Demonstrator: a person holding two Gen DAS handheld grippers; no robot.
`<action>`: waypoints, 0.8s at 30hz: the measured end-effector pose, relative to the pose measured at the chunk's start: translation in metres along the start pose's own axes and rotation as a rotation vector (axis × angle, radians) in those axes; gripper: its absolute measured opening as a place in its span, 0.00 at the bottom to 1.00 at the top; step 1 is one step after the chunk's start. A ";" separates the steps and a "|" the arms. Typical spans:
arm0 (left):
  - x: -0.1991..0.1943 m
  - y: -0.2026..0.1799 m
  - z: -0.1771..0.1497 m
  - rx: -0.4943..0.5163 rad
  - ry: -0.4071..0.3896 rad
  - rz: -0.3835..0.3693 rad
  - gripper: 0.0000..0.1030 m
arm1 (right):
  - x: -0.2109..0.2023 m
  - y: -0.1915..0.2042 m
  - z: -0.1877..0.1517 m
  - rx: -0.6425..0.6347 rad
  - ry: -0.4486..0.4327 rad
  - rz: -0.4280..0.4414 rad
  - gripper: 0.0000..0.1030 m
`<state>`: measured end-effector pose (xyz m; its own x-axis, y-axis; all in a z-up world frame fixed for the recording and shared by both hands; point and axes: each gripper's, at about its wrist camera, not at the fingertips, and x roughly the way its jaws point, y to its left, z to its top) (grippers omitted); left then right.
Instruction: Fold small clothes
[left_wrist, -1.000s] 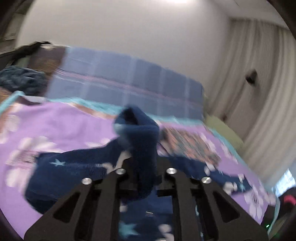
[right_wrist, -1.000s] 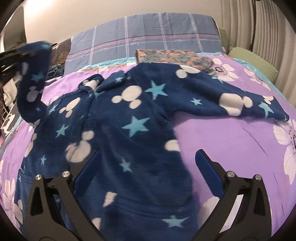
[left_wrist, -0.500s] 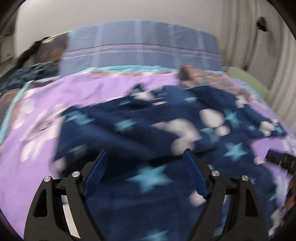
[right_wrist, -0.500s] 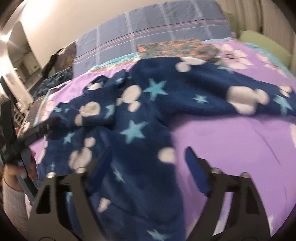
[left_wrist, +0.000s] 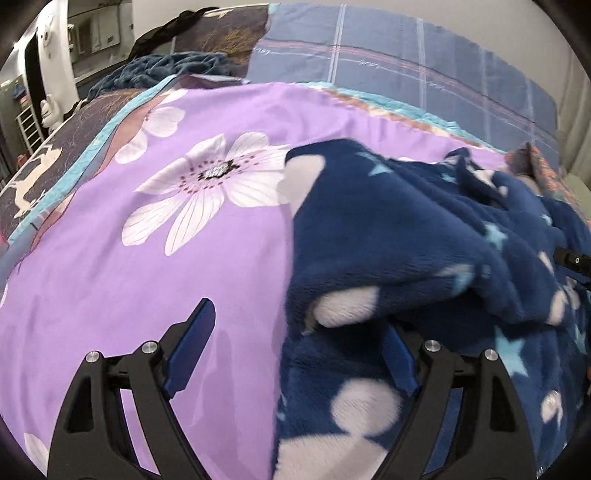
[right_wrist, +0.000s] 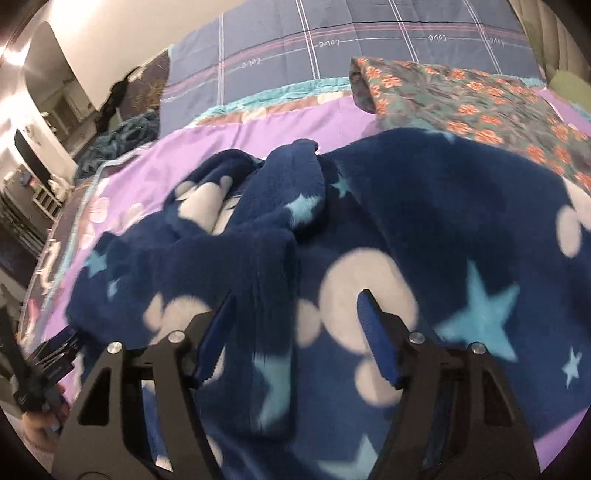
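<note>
A small navy fleece robe (left_wrist: 406, 236) with pale stars and mouse-head spots lies on the purple flowered bedspread (left_wrist: 147, 258). One sleeve is folded across its body (right_wrist: 236, 266). My left gripper (left_wrist: 295, 343) is open and empty, low at the robe's left edge, its right finger against the fleece. My right gripper (right_wrist: 295, 332) is open and empty, hovering close over the robe's chest (right_wrist: 369, 280). The left gripper also shows at the left edge of the right wrist view (right_wrist: 33, 373).
A folded floral cloth (right_wrist: 472, 92) lies beyond the robe near the blue plaid pillow (right_wrist: 332, 44). A dark teal blanket (left_wrist: 162, 70) is heaped at the bed's far left corner. Shelves and room clutter stand left of the bed.
My left gripper let go of the sleeve it held up, which now lies across the robe, and dropped to the robe's left edge. My right gripper moved closer over the chest.
</note>
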<state>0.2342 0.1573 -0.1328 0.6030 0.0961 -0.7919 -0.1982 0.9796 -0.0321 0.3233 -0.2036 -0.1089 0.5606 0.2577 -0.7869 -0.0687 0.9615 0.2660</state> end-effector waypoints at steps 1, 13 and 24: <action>0.004 0.001 0.000 -0.016 0.008 -0.004 0.82 | 0.005 0.004 0.002 -0.015 -0.007 -0.015 0.68; 0.000 0.009 -0.011 -0.052 -0.020 0.006 0.83 | -0.075 0.012 0.023 -0.034 -0.252 -0.129 0.08; -0.005 0.007 -0.012 -0.039 -0.023 0.013 0.82 | -0.068 -0.036 -0.017 -0.003 -0.125 -0.020 0.41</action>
<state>0.2208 0.1613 -0.1365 0.6175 0.1133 -0.7784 -0.2356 0.9708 -0.0456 0.2738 -0.2536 -0.0744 0.6607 0.2248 -0.7162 -0.0586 0.9666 0.2494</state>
